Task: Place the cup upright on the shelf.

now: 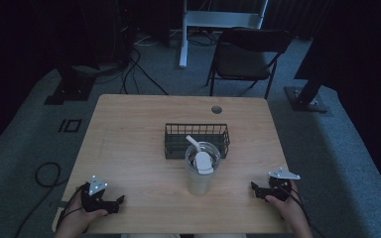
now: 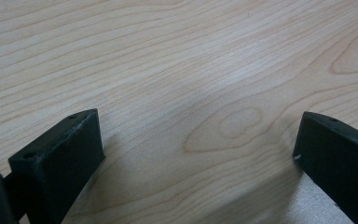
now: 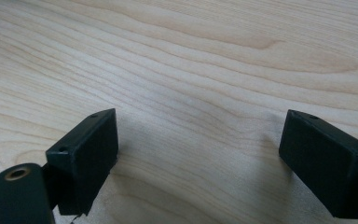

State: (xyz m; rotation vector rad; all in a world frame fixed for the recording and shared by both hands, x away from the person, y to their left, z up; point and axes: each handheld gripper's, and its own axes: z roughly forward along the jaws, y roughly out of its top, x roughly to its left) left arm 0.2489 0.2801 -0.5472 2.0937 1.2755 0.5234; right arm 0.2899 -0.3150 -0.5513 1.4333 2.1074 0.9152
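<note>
Two claws rested at the near edge of the counter [image 1: 129,124], one at each side, and both were empty. The left claw [image 1: 113,204] lay close to the near left corner, held by the person's left hand [image 1: 77,218], and its jaws stood wide apart; in the left gripper view there was only bare wood grain between them. The right claw [image 1: 259,190] lay near the right edge under the right hand [image 1: 287,206], and its jaws were also spread, with nothing between them in the right gripper view.

The thing nearest to both claws was a clear tumbler [image 1: 202,171] with a lid and a white straw [image 1: 193,144]. It stood upright in the middle of the counter, about midway between the two claws and well apart from each of them. Just behind it was a dark wire basket [image 1: 173,141], which seemed empty, although the tumbler hid a part of its front.

I think this placement was a ready position: the claws were parked low and wide so that the tumbler stayed free in the centre, and either hand could reach it. The spread jaws suggested that a grasp was not yet begun. Whether the tumbler touched the basket, I could not tell.
</note>
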